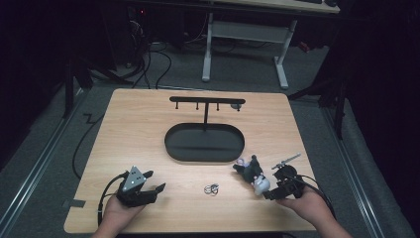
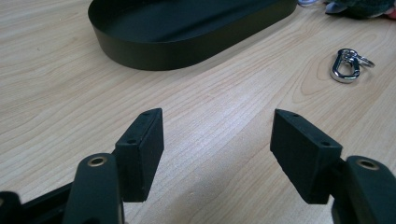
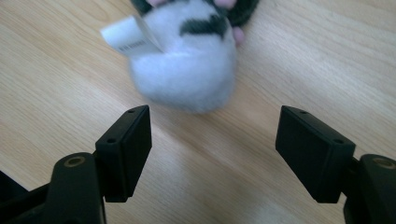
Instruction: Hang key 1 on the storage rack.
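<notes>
The bench [image 1: 148, 124] is light wood, pale tan with fine brown grain lines that run along it. On it stands a black oval tray [image 1: 204, 143] with a black rack [image 1: 207, 101] above it, both matt and without pattern. The soft toy [image 1: 253, 173] is dark green and black at one end and white at the other; in the right gripper view its white fur [image 3: 187, 70] carries a black mark, small pink parts at the edge and a white label [image 3: 128, 37] with dark print. The key clip [image 2: 348, 65] is shiny silver. Both tools, left tool [image 2: 217, 154] and right tool [image 3: 212, 154], are black, and the left one has a grey plate [image 1: 133, 178] with small dark dots. The floor [image 1: 237, 69] is grey.
</notes>
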Motion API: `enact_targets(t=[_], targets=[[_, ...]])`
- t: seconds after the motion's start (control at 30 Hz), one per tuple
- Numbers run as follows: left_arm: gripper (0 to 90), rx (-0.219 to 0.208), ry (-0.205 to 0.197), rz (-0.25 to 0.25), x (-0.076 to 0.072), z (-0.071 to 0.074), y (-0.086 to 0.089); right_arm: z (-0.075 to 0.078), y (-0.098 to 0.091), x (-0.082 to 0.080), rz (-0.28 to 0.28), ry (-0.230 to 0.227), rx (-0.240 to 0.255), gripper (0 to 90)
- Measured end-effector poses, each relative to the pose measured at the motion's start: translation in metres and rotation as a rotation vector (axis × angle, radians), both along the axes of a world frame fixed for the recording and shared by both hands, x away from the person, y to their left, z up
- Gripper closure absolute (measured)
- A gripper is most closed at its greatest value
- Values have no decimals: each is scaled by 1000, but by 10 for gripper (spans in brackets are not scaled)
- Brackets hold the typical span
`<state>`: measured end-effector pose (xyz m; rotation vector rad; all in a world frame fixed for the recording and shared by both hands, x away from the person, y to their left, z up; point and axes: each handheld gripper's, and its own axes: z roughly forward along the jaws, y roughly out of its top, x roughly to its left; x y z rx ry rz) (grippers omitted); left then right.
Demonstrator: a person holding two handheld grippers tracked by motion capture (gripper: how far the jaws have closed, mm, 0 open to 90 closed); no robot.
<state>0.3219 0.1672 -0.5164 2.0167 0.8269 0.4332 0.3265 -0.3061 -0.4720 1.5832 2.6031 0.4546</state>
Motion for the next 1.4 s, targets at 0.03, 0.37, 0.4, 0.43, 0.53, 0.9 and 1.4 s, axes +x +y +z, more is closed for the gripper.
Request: enact_targets(t=[0.03, 0.37, 0.4, 0.43, 0.53, 0.9, 1.4], targets=[[356, 0, 1, -1, 0, 0, 0, 0, 2, 1, -2, 0, 9, 265], [356, 5, -2, -10, -1, -1, -2, -4, 16, 12, 18, -11, 9, 223], [355, 5, -2, -10, -1, -1, -2, -4, 16, 12, 18, -11, 9, 223], [354, 8, -4, -12, -1, -1, -2, -7, 19, 15, 9, -2, 9, 223], [353, 7, -6, -13, -1, -1, -2, -10, 22, 18, 6, 0, 8, 224], [353, 6, -11, -13, -2, 0, -2, -19, 32, 30, 18, -10, 10, 276], [353, 11, -10, -11, -2, -1, -2, -19, 36, 29, 34, -48, 10, 463]])
